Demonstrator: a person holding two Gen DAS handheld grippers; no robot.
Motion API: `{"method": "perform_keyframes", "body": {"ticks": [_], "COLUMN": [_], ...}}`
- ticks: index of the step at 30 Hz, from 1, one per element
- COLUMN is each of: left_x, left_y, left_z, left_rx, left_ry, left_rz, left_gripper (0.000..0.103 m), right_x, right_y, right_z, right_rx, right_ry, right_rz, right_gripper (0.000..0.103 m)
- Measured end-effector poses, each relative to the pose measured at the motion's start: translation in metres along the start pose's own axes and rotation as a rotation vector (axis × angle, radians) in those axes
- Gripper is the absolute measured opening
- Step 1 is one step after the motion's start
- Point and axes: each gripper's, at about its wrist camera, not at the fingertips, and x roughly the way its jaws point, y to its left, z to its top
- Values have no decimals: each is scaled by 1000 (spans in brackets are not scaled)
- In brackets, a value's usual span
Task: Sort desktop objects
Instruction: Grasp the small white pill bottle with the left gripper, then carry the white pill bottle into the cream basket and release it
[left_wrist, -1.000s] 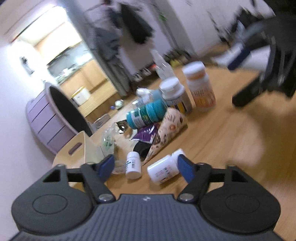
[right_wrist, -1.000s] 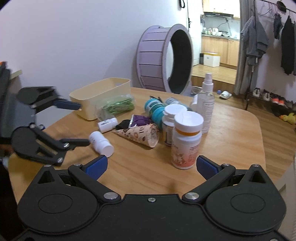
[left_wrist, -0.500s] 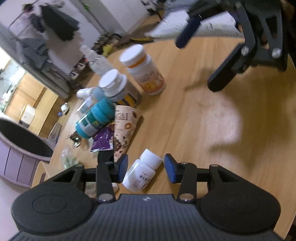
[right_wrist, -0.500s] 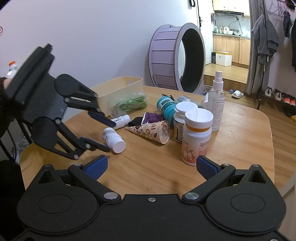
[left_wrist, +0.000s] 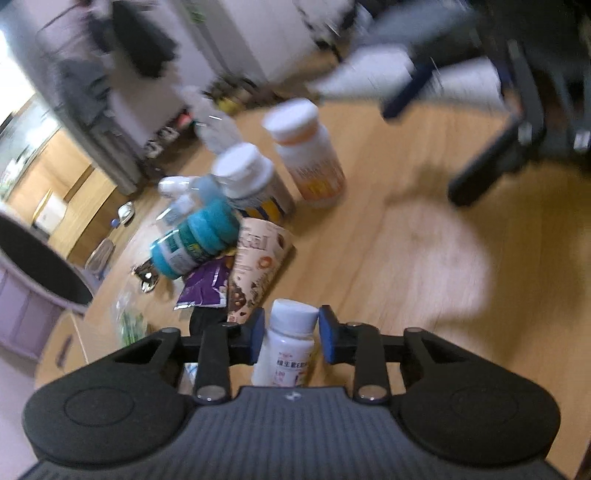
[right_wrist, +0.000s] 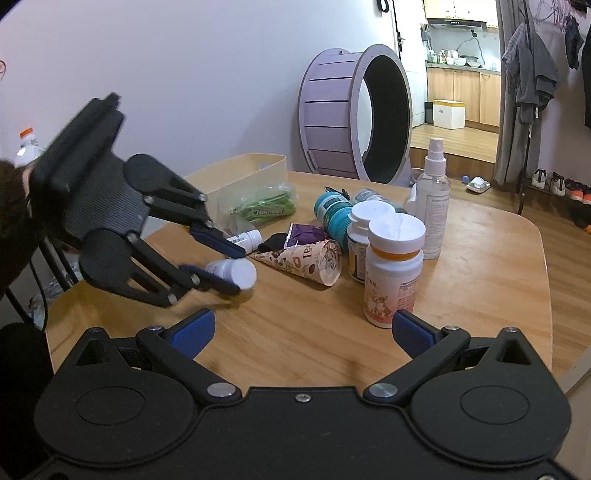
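While left fingers (left_wrist: 291, 334) close around the lying vial (left_wrist: 288, 341) at tabletop (right_wrist: 480, 266) 9 o'clock | pads barely touching | right fingers (right_wrist: 301, 334) spread, empty | risk: round vial rolls, squirts out

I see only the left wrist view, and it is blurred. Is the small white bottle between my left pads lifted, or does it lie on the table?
Observer: The small white bottle lies on its side on the table. The left gripper jaws have just been closing around it; I cannot confirm a grip.
Operator: Is the right gripper busy?
Observer: No, the right gripper is open and nothing is between its pads.
Operator: Is any other small bottle near?
Observer: Yes, a second small bottle lies just beyond the left gripper's far finger.
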Motion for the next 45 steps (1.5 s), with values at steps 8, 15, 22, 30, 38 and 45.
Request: {"method": "perform_keyframes", "body": {"ticks": [8, 15, 22, 30, 38, 45], "left_x": [-41, -68, -92, -58, -46, -61], "left_y": [15, 13, 61, 105, 107, 86], "left_z": [-44, -76, -79, -71, -90, -96], "left_rx": [-408, -616, -797, -846, -864, -855], "left_ry": [-199, -317, -444, -419, -356, -343], "left_rz": [48, 173, 408, 476, 463, 461], "left_gripper": [27, 27, 27, 27, 27, 26], "right_x": [1, 2, 1, 12, 20, 19], "right_y": [4, 11, 20, 24, 25, 33], "right_z": [0, 2, 3, 1, 1, 1], "right_rx": [10, 27, 74, 78, 73, 50], "right_ry": [-4, -54, -143, -112, -84, -82], "right_rz": [23, 51, 84, 77, 63, 80], "right_gripper": [103, 103, 103, 103, 103, 103]}}
